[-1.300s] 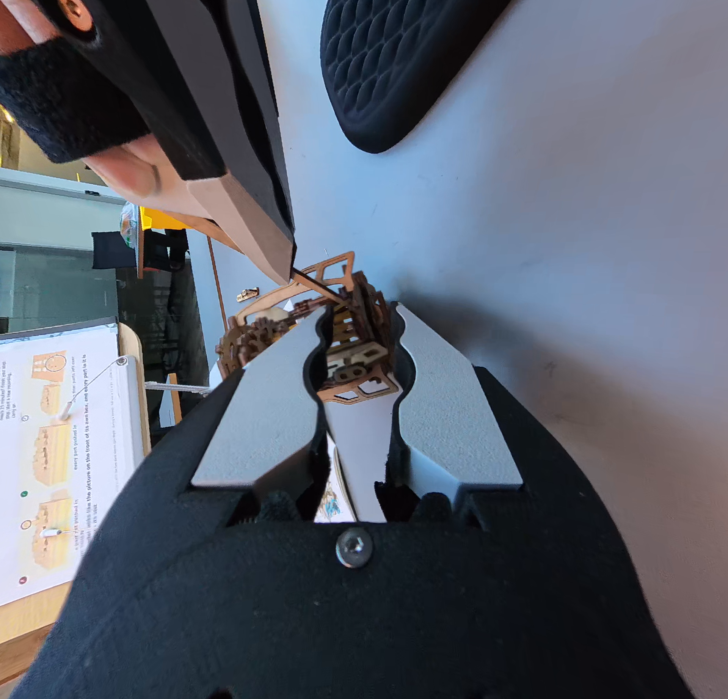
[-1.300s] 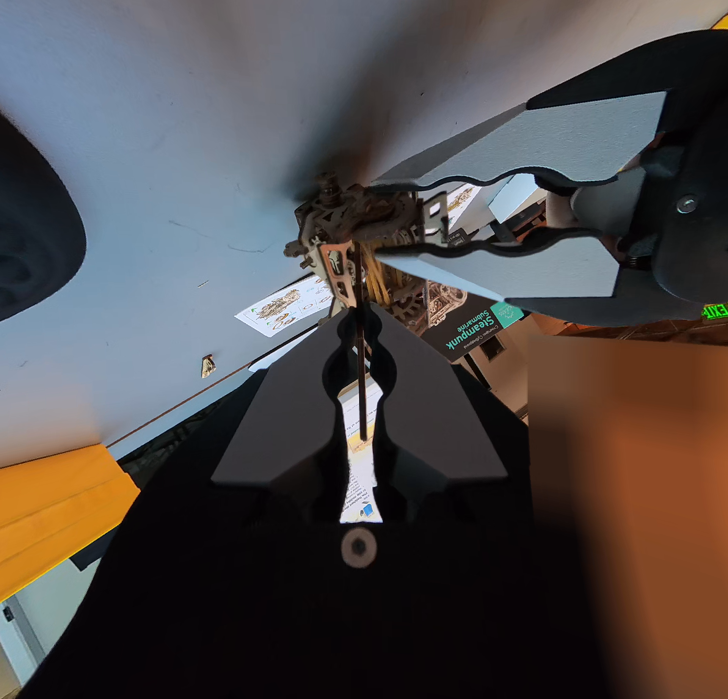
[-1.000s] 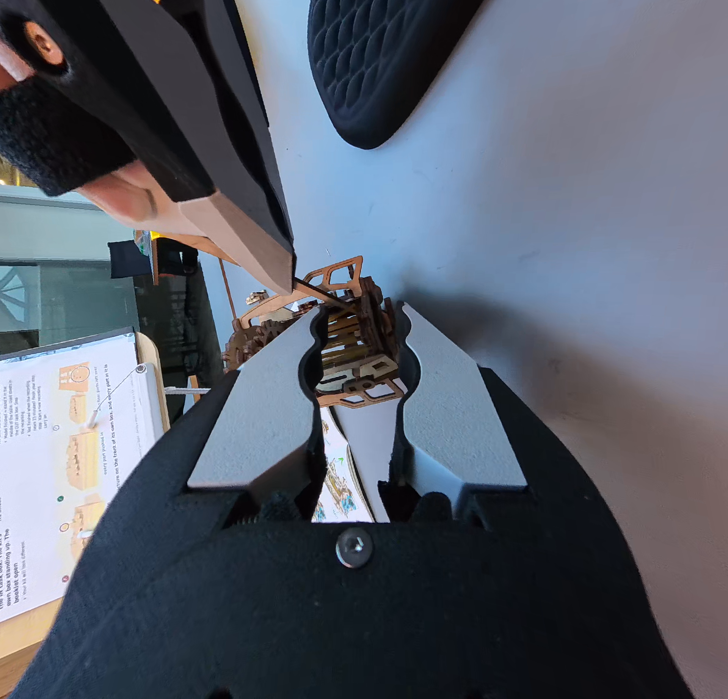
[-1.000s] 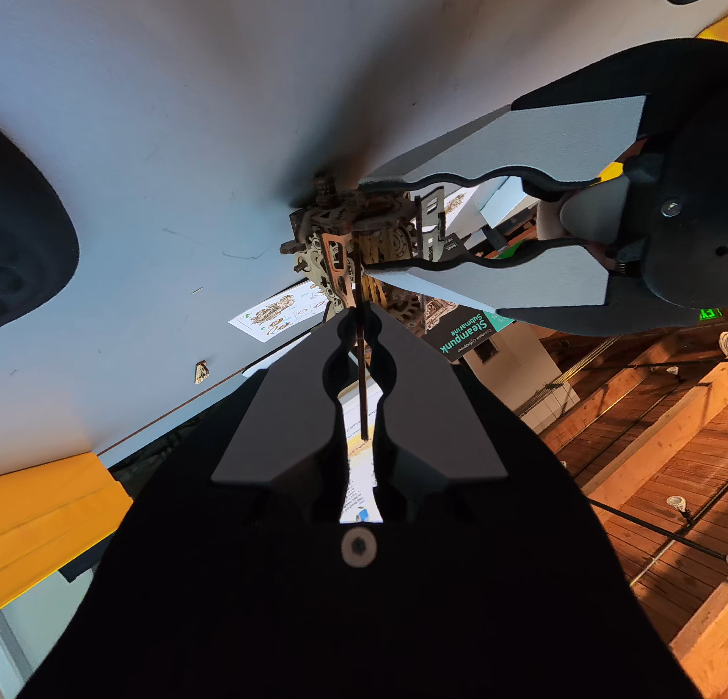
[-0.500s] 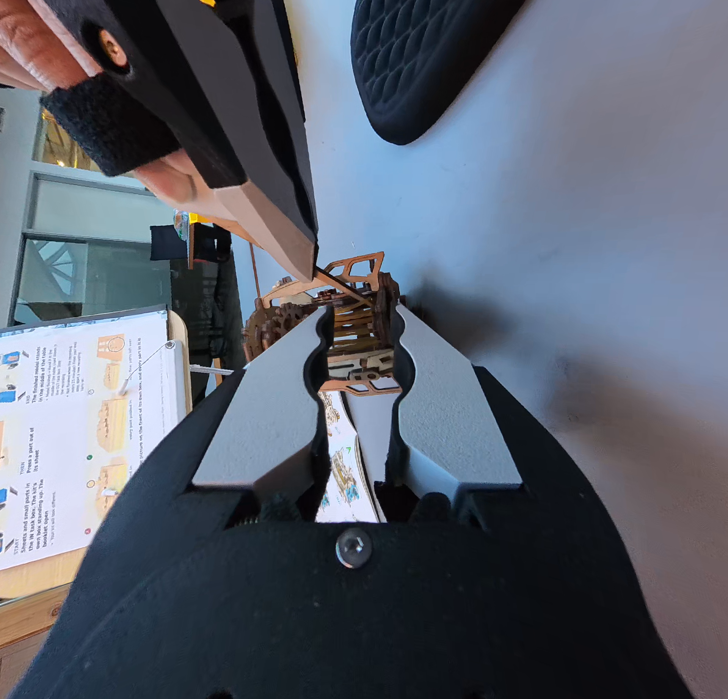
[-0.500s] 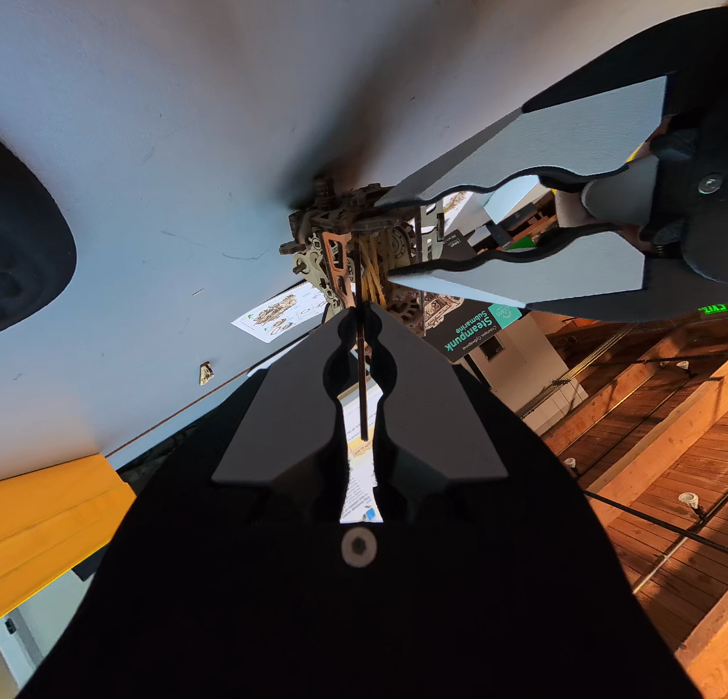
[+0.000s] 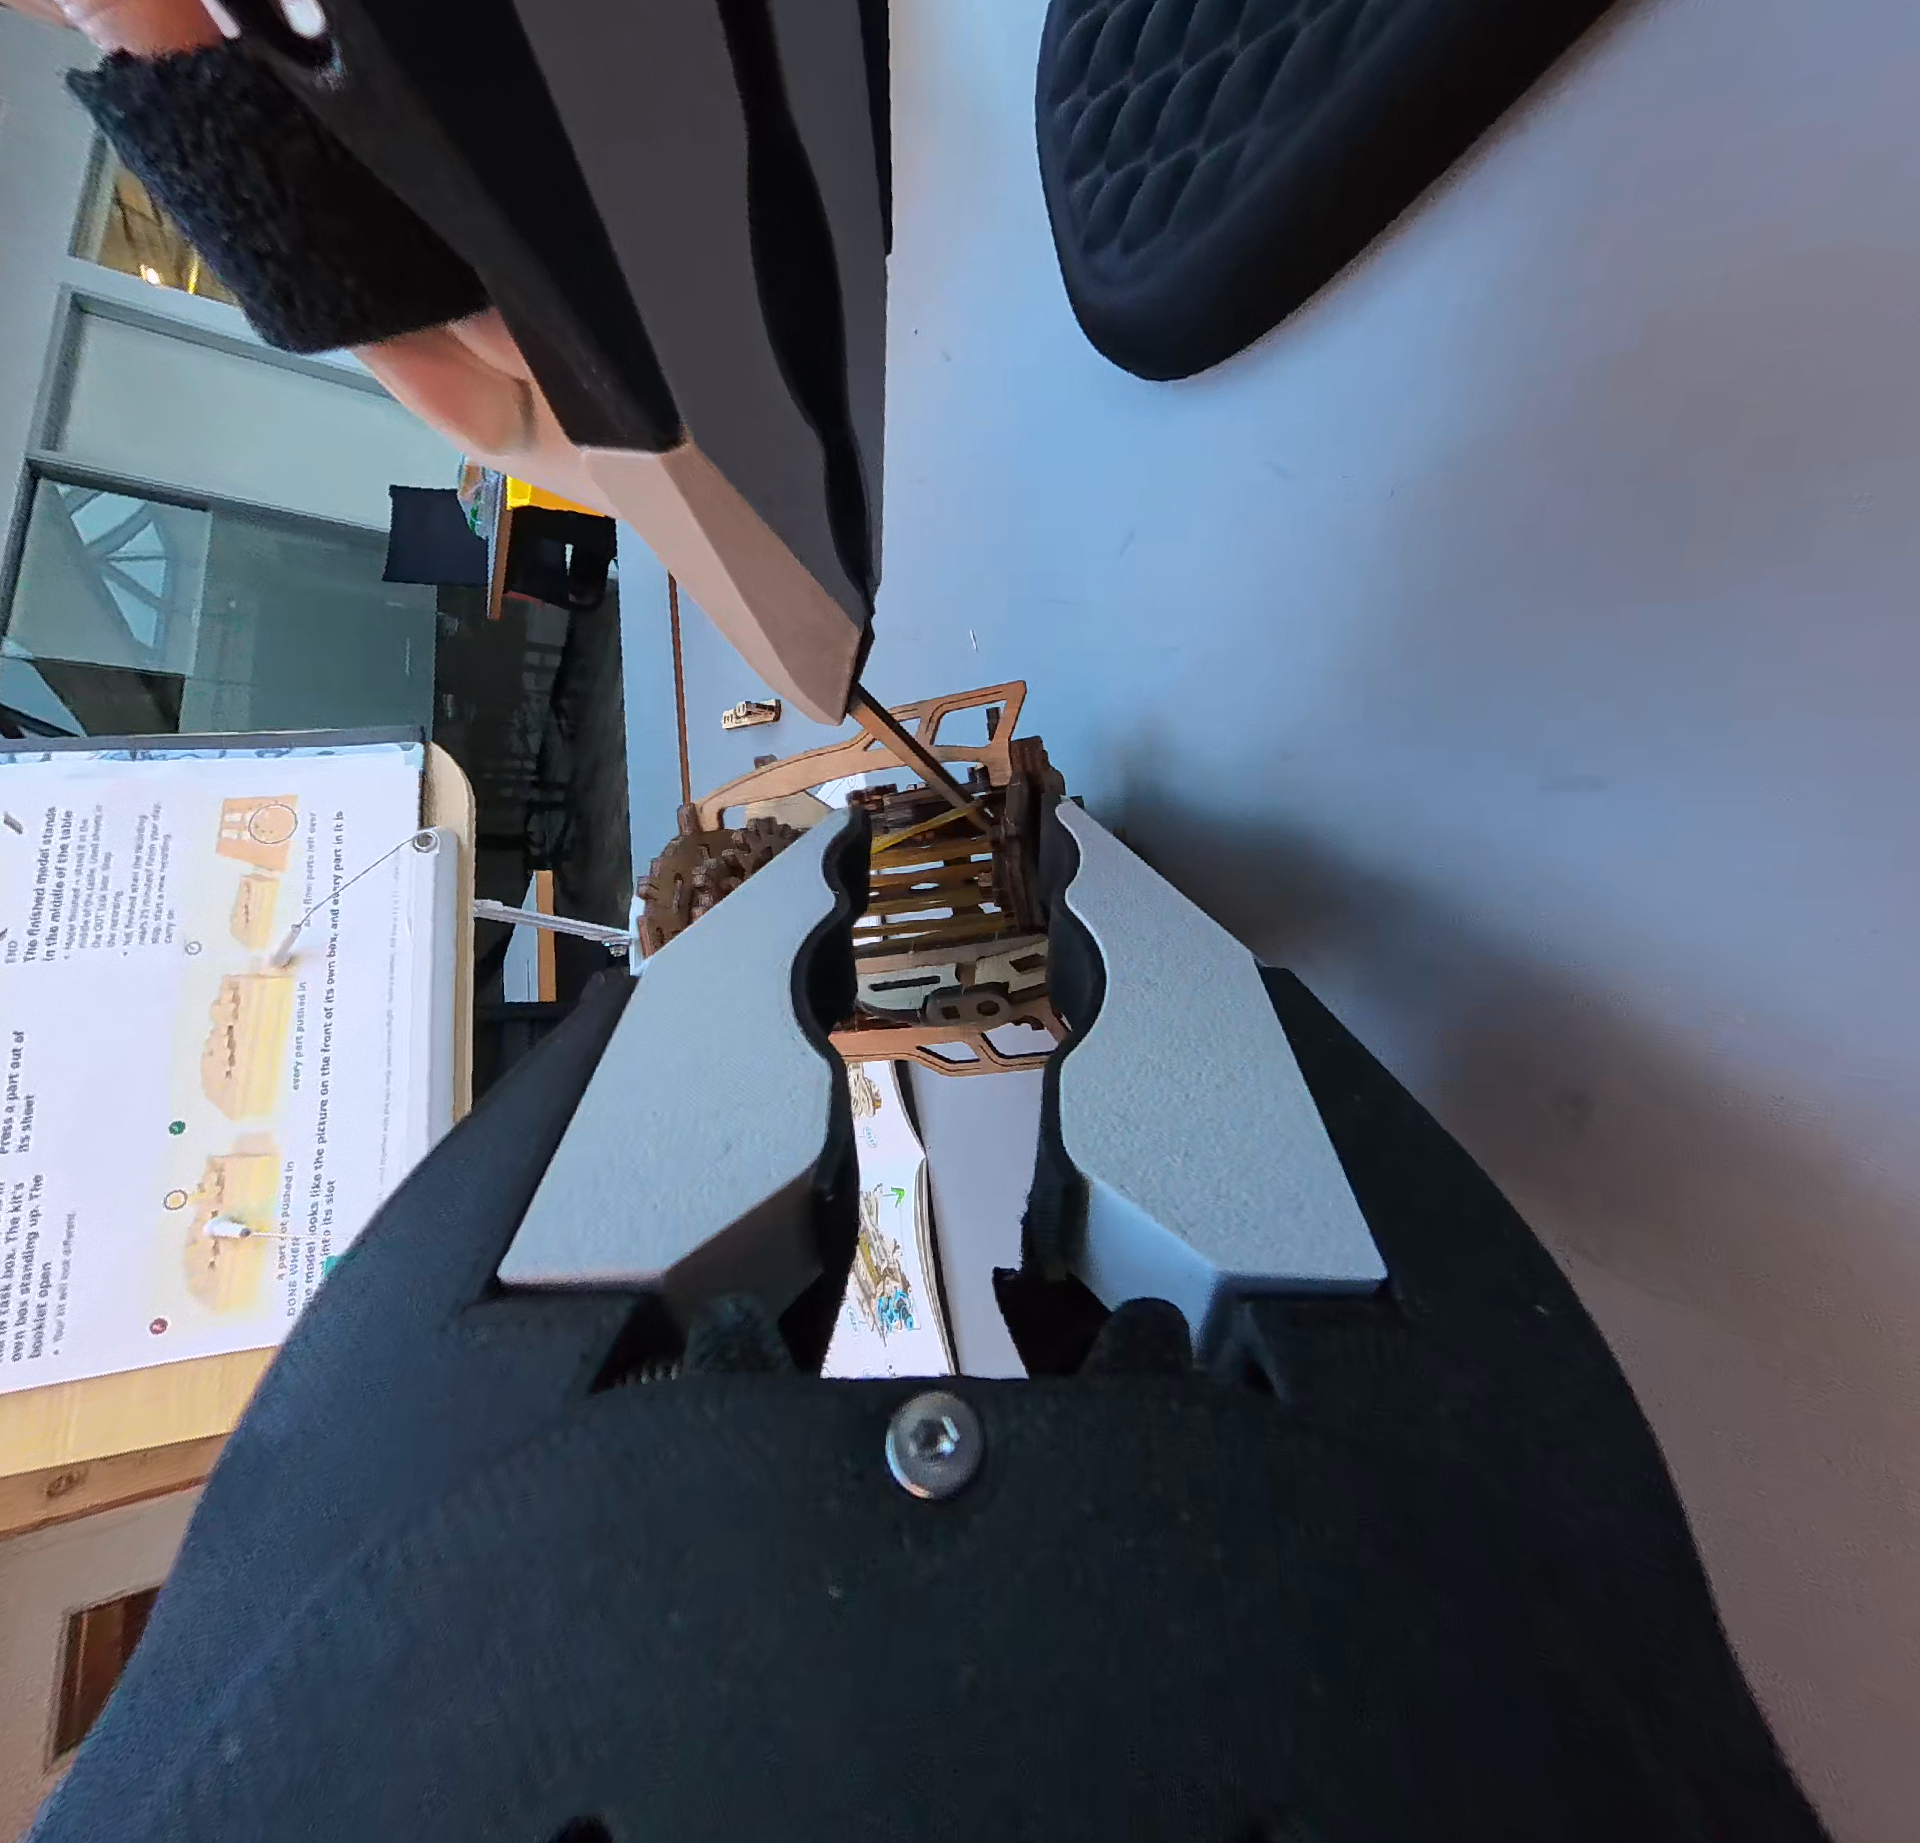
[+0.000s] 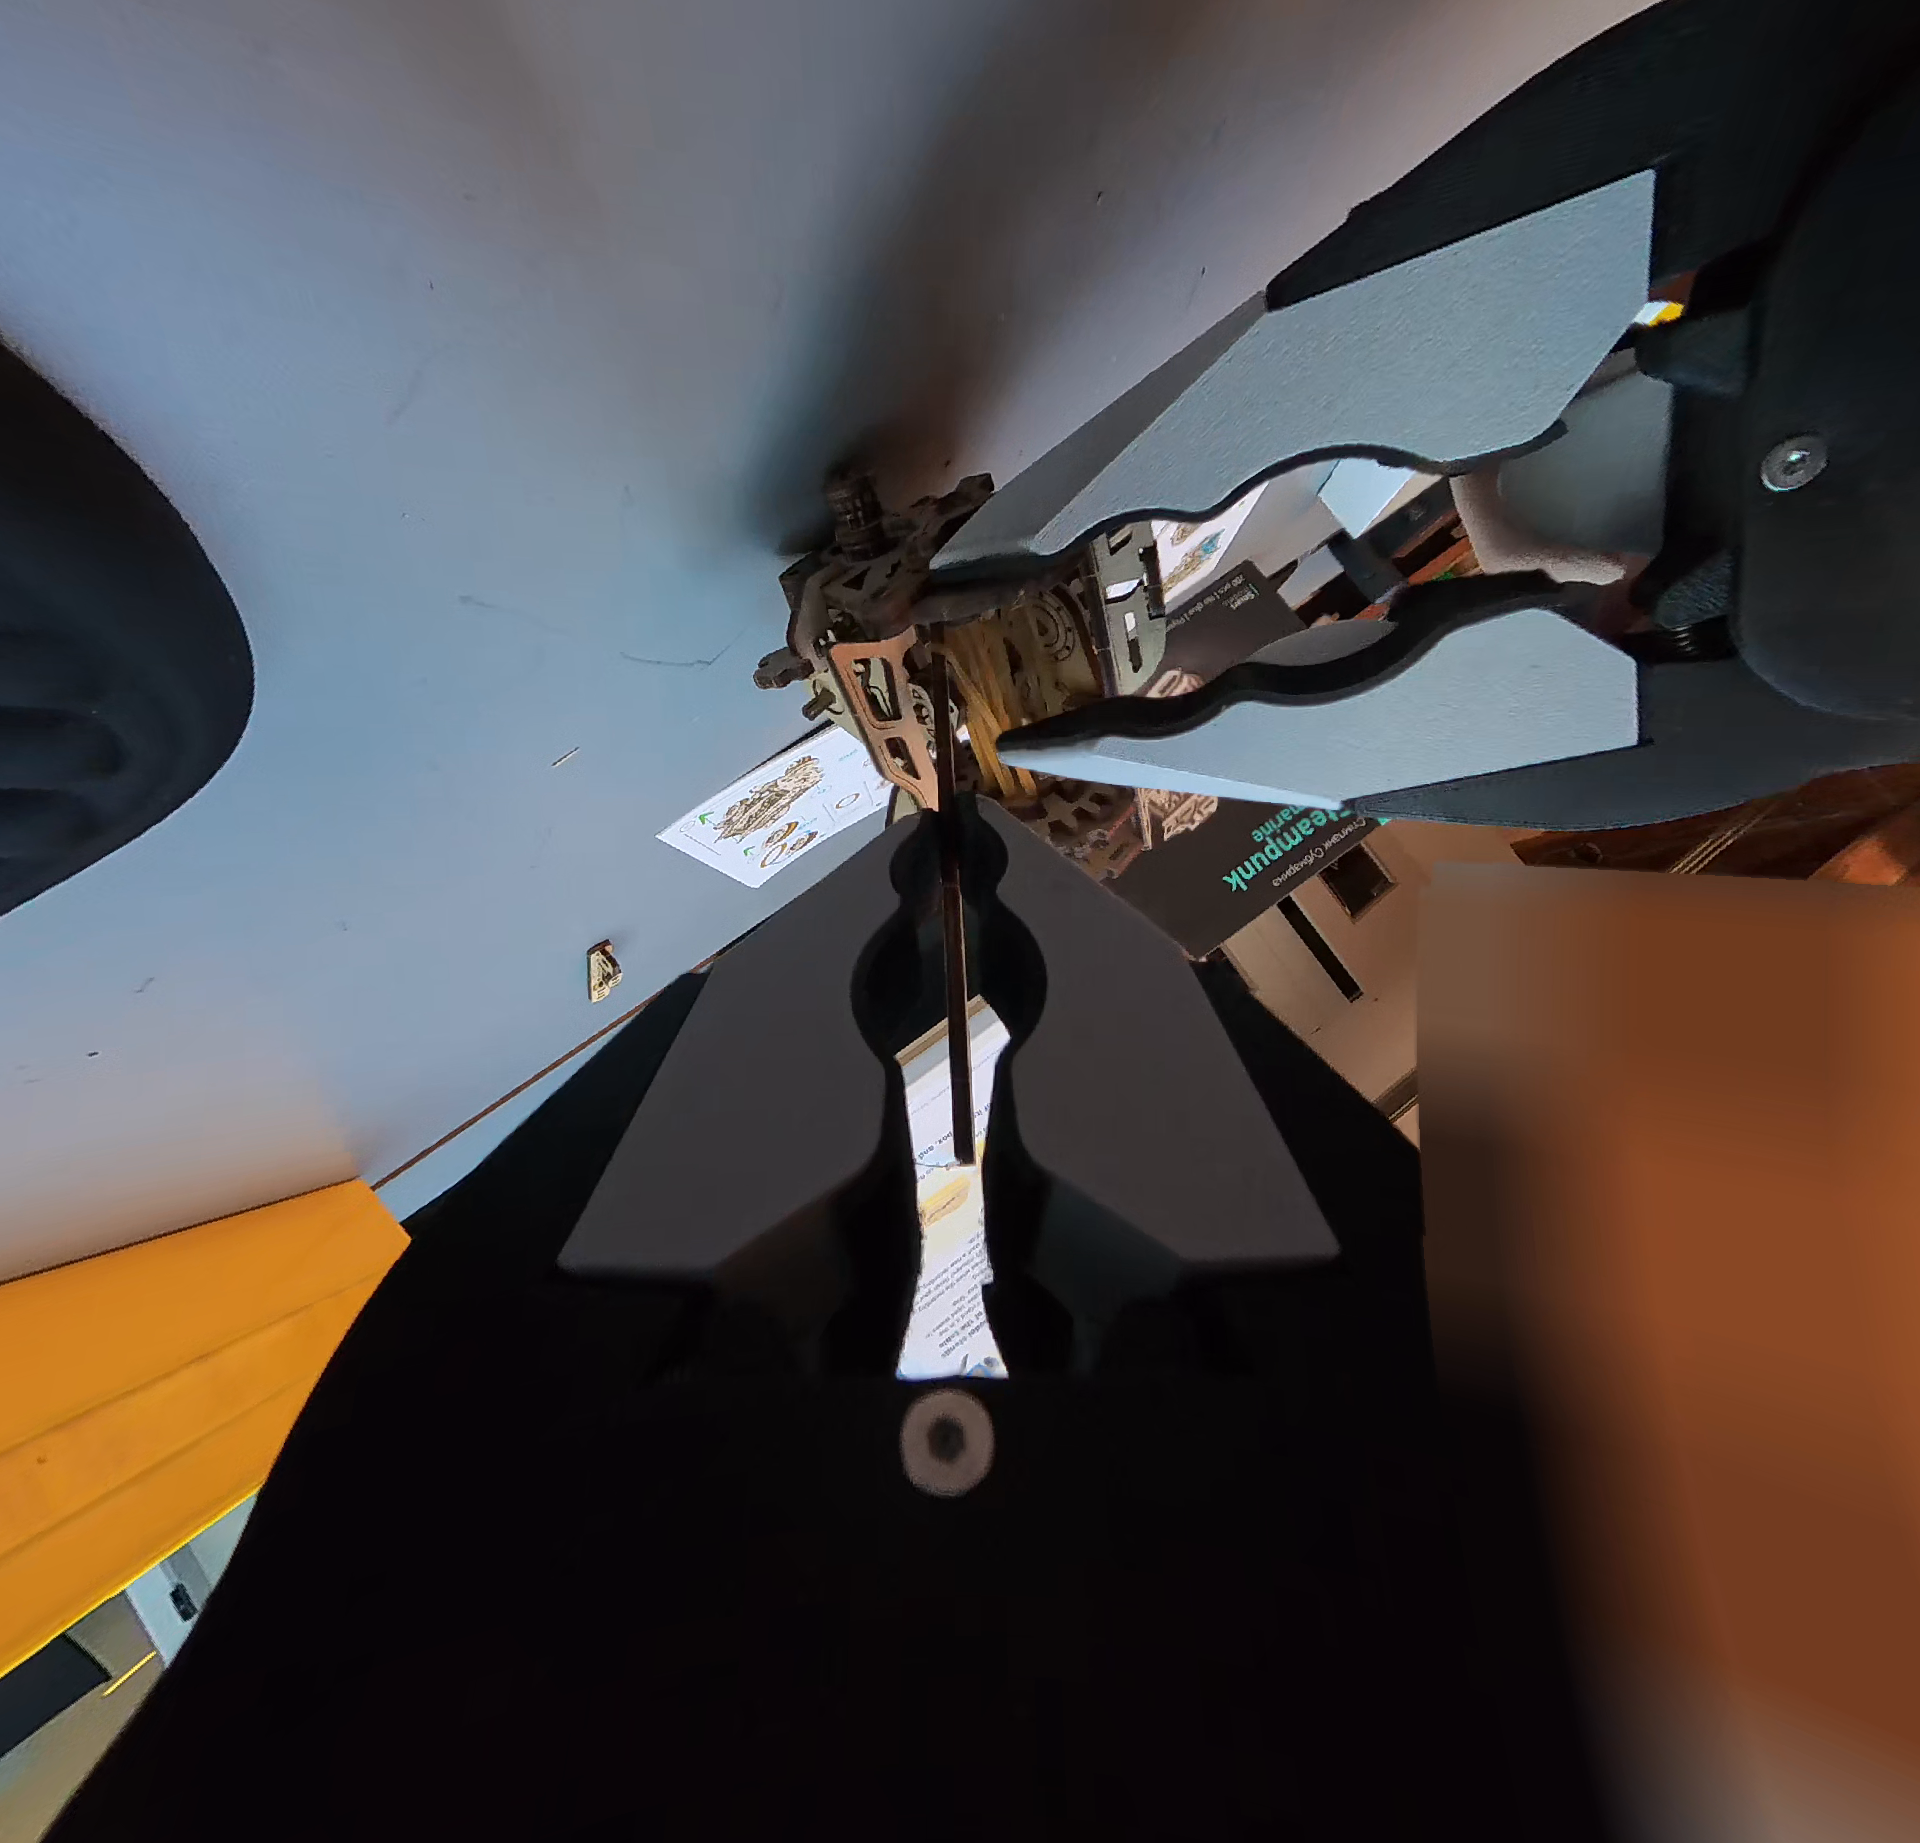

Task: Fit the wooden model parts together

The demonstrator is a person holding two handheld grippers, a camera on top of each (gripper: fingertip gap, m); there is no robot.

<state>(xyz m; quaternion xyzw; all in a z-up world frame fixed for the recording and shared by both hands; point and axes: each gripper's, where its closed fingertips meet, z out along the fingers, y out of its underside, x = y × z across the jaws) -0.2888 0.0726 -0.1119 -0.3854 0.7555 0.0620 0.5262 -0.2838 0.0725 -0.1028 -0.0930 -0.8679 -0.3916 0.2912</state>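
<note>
The wooden model (image 7: 951,936), a light, brittle lattice of thin laser-cut ply held above the tabletop (image 7: 1455,650), sat clamped by its sturdier side frames in my left claw (image 7: 951,920), while my right claw (image 8: 945,837) pinched a thin wooden strip (image 8: 954,962) edge-on against it.

The left hand-held gripper (image 7: 951,858) is built on a matte black, grainy housing, from which two pale grey fingers (image 7: 717,1045) with wavy black inner edges are extended toward 12 o'clock. A silver hex-socket screw (image 7: 933,1443) is set in the housing at 6 o'clock. The right hand-held gripper (image 8: 948,827) is made with the same black body, dark grey fingers (image 8: 769,1087) of matching wavy outline, and a round silver fastener (image 8: 945,1442). A black fuzzy strap (image 7: 270,193) is seen at 10 o'clock in the left wrist view.
</note>
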